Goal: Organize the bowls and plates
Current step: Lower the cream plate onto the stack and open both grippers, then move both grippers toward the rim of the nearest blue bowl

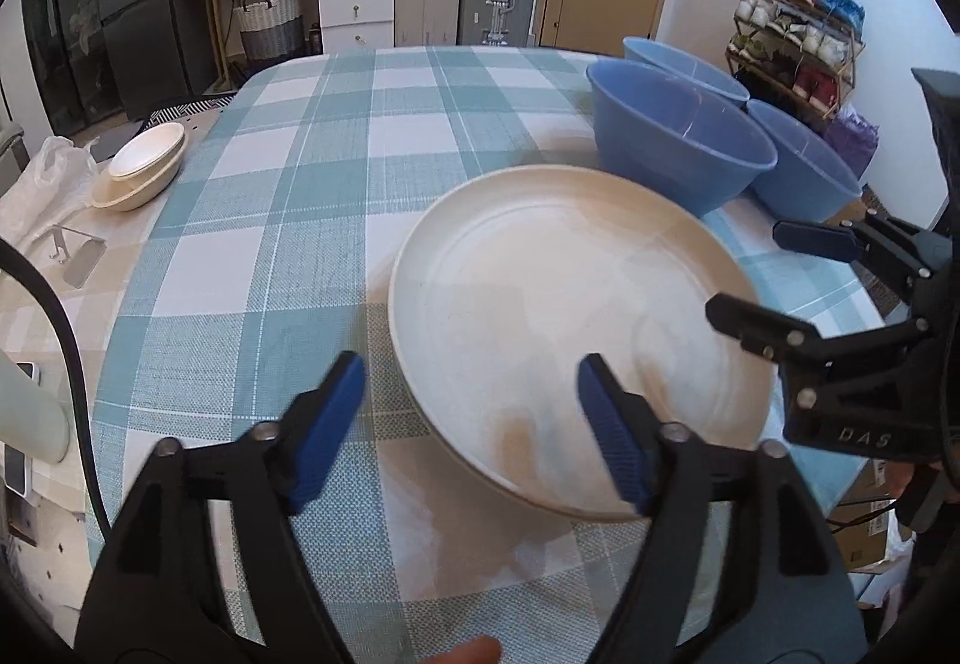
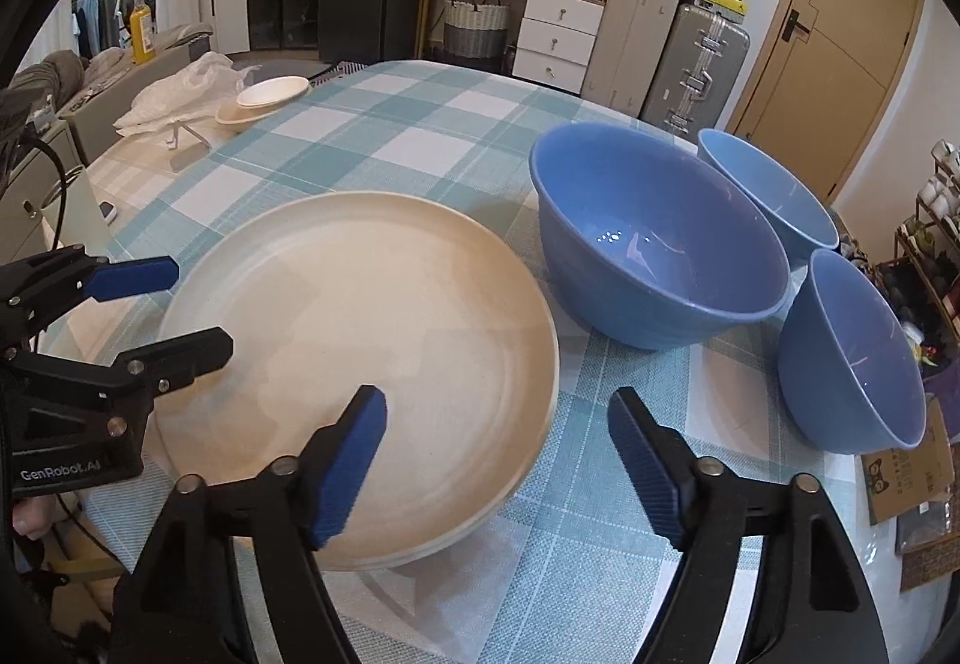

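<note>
Here, the wide cream ceramic plate (image 2: 360, 364) lies flat on the teal-and-white checked tablecloth (image 1: 288, 184), just beside three blue bowls (image 2: 654, 256); the left gripper (image 1: 471, 424) and the right gripper (image 2: 498, 460) — jaws spread wide, gripping nothing — flank its near rim.

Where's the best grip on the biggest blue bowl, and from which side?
Pinch the rim wall of the big blue bowl, one finger inside, one outside, probably at its near edge. It stands upright and open, too wide to span. The right gripper, open, is nearest; the cream plate blocks the left, two smaller blue bowls crowd the right.
</note>
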Tool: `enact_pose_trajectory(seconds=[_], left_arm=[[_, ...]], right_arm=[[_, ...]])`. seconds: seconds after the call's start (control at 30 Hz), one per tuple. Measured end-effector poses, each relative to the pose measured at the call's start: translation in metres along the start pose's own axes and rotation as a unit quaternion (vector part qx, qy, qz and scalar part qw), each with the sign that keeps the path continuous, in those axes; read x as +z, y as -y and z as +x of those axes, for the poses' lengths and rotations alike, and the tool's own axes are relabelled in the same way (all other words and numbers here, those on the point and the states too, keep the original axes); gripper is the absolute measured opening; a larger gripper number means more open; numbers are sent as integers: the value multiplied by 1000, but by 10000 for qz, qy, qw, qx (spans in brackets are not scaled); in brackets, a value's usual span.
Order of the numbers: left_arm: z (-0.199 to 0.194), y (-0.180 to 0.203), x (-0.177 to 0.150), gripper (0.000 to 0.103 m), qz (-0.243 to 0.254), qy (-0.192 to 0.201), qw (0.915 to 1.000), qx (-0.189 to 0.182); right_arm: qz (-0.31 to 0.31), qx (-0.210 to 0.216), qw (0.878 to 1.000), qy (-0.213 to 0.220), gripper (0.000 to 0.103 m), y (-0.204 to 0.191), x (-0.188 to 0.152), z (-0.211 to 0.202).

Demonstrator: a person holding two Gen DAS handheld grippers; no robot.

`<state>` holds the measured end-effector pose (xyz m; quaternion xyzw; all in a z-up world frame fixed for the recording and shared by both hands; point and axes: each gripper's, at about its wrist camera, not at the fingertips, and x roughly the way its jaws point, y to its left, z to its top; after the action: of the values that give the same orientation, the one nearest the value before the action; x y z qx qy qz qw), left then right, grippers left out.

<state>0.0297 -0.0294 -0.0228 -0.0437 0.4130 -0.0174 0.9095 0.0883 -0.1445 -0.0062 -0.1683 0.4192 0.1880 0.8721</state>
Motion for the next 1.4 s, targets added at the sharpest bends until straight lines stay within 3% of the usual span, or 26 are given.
enact_pose_trajectory(seconds=[0.1, 0.2, 0.23, 0.8, 1.4], left_arm=[[-11, -2, 4, 79, -38, 109, 9999, -91], [-22, -3, 7, 89, -68, 236, 9997, -97], [-26, -4, 8, 103, -93, 282, 9995, -84], [-85, 10, 23, 101, -55, 693, 9974, -178], [-138, 70, 90, 101, 271, 1031, 9933, -453]], right_arm=[[-49, -15, 10000, 30, 88, -1, 2, -6], [23, 39, 9999, 113, 96, 2, 5, -14], [68, 78, 9998, 142, 99, 3, 5, -17], [475, 378, 9954, 738, 102, 34, 21, -87], [834, 438, 9884, 1191, 102, 112, 46, -178]])
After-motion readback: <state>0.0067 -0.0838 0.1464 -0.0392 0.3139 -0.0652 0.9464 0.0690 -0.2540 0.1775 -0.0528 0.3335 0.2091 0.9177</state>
